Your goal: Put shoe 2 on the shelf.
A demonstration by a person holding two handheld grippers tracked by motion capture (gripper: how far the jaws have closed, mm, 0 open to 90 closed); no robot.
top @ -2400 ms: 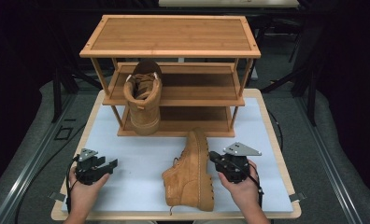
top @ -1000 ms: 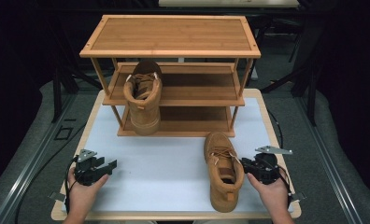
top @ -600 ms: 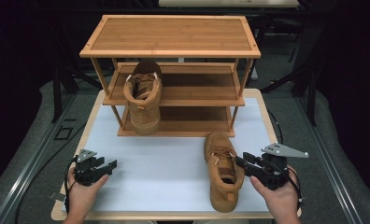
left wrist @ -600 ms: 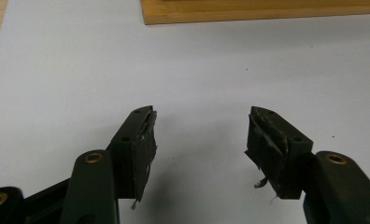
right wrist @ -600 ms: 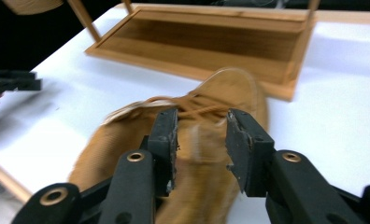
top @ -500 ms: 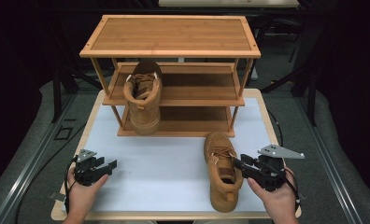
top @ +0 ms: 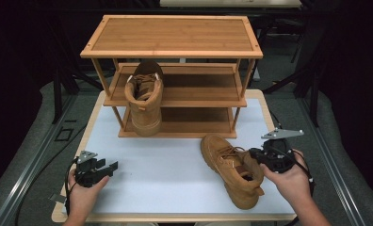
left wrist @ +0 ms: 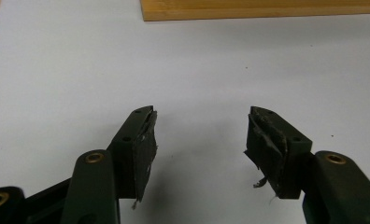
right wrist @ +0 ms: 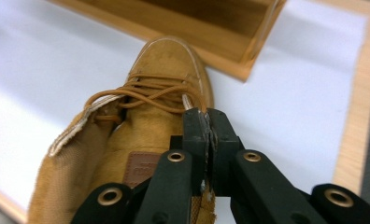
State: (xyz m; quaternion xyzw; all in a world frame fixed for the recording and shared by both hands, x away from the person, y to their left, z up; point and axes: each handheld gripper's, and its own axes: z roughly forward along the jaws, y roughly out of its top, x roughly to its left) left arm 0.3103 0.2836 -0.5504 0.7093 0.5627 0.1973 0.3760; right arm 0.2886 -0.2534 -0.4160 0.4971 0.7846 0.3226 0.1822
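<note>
Right hand (top: 293,176) comes in from the bottom right edge of the high view, forearm angled inward, right gripper (top: 260,155) pointing left at the collar of the tan boot (top: 231,169). The right gripper view has the jaws just closed, pads pinched together on the boot's collar edge (right wrist: 206,135); only a thin bit of material sits between them, so depth of grip is hard to read. The boot is on the near right part of the table (top: 175,160), toe toward the rack, heel end by the gripper. Whether the heel is off the surface: cannot tell.

Left hand (top: 81,195) rests at the near left corner, wrist low, left gripper (top: 111,167) pointing right and level over the white surface. In the left gripper view (left wrist: 199,135) the jaws stand wide, nothing between them, pad lining frayed.

Second tan boot (top: 144,101) stands on the left side of the bamboo shoe rack (top: 170,37), toe down at the bottom shelf, opening facing the camera; its lower part is partly hidden behind the shelf rail.

Both forearms are cut off by the bottom edge. White mat on a wood-rimmed table. The room behind is dark, with grey floor and cables on either side.
</note>
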